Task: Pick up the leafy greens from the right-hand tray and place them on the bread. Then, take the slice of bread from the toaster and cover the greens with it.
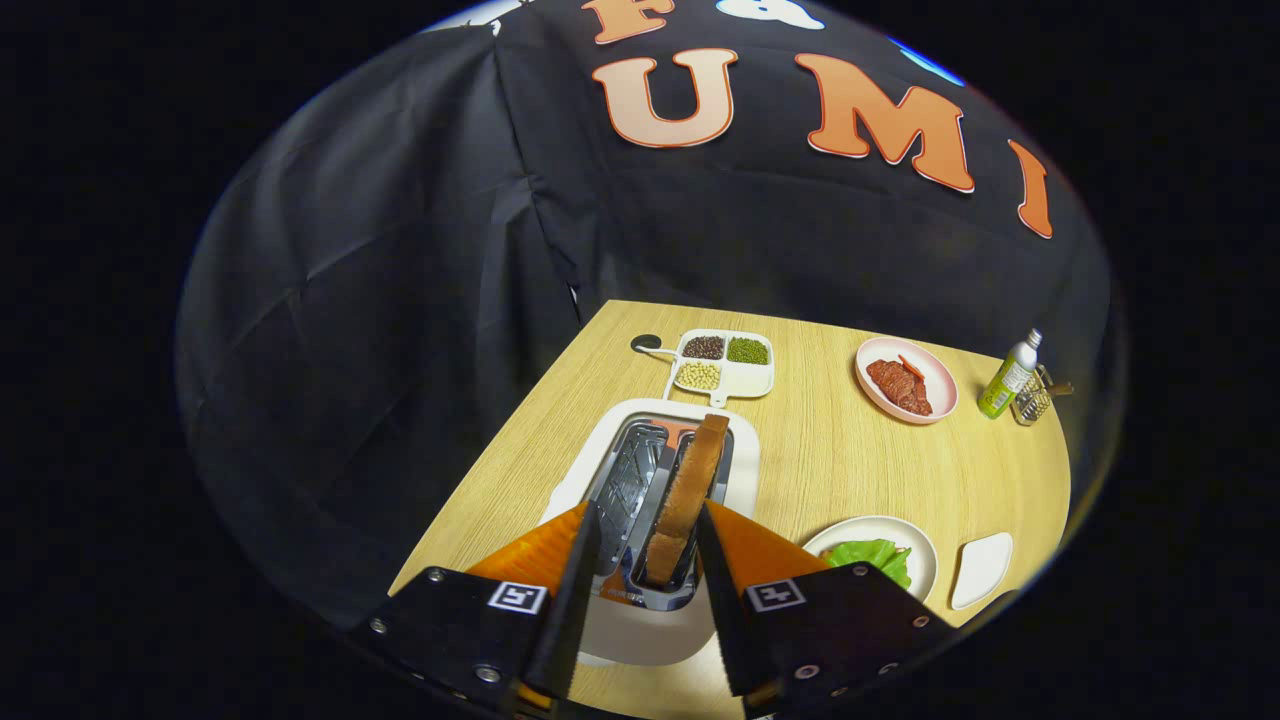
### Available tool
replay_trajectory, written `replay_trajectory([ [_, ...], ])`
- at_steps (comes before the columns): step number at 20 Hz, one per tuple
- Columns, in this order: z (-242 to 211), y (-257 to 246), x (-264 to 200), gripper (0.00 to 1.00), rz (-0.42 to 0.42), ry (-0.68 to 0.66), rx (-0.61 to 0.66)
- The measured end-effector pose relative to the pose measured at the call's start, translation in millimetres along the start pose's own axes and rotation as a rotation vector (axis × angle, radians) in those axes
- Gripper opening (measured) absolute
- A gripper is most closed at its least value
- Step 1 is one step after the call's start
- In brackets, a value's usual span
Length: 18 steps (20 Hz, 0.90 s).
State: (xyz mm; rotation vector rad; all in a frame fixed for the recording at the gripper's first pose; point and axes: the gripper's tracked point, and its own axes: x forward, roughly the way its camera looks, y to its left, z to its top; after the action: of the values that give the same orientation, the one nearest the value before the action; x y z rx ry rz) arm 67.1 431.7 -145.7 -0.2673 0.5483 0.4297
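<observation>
1. Gripper [645,525] hangs above the toaster [655,520], its 2 fingers spread apart, 1 on each side of the bread slice [690,495].
2. Bread slice stands upright in the toaster's right slot, in the gap between the fingers; looks like neither finger presses on it, though contact at the right finger is hard to judge.
3. Left slot of the toaster, just ahead of the left finger, shows bare wire racks.
4. Leafy greens [872,558] lie on a round white plate [915,545], just right of the right finger.
5. Small white dish [982,568] sits further right of that plate.
6. Beyond the fingers, past the toaster: a divided tray [722,365] with 3 fillings of beans.
7. Beyond and to the right: a pink plate [935,375] with red meat [898,385], then a green bottle [1010,378] at the far table edge.
8. All rests on a wooden table [850,460].
</observation>
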Motion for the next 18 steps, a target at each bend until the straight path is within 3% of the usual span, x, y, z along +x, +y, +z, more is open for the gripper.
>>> replay_trajectory([
  [8, -5, -6, 3, 0.15, -0.015, 0.027, 0.035],
  [12, 5, -8, -7, 0.08, -0.01, -0.008, 0.066],
  [18, 22, -14, -32, 0.07, 0.0, -0.065, 0.092],
])
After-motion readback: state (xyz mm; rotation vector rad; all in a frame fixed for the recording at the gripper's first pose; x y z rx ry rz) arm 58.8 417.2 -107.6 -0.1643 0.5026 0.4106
